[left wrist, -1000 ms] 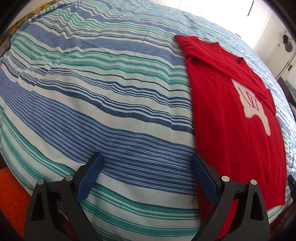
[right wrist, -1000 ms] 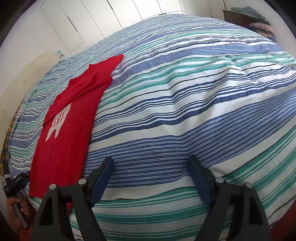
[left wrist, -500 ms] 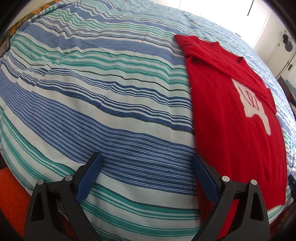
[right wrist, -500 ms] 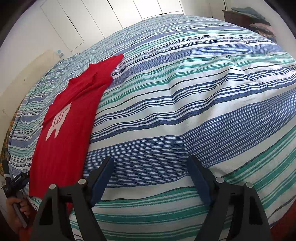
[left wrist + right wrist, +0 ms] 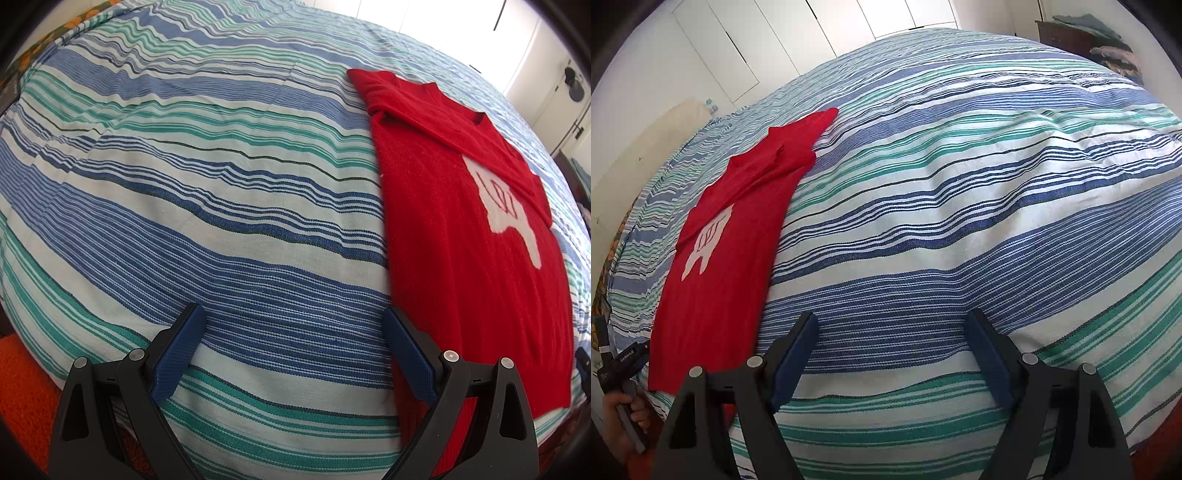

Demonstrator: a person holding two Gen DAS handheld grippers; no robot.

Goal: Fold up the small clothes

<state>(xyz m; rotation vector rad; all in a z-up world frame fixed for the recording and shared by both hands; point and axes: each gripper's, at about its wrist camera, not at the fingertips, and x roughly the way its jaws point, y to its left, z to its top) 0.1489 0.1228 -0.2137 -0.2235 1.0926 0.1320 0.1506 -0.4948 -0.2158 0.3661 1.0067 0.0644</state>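
In the left wrist view, an orange rug [image 5: 26,398] shows at the lower left edge, below the striped bedspread [image 5: 207,206] in blue, green and white that fills most of the picture. The left gripper [image 5: 293,332] hangs over the near edge of the bed with its blue-padded jaws spread wide and nothing between them but bare bedspread. To its right lies the red T-shirt [image 5: 454,236], spread flat with a white print on its chest and one sleeve folded in over the body; its hem lies at the near edge of the bed, just beside the right-hand finger.

In the right wrist view, a hand [image 5: 626,417] holding the other gripper's handle appears at the lower left corner. The red T-shirt [image 5: 720,258] lies lengthwise along the left part of the bedspread [image 5: 960,192], collar far, hem near. The right gripper [image 5: 892,330] stands wide open over bare stripes, holding nothing, well to the right of the shirt. White cupboard doors [image 5: 783,40] stand beyond the bed.
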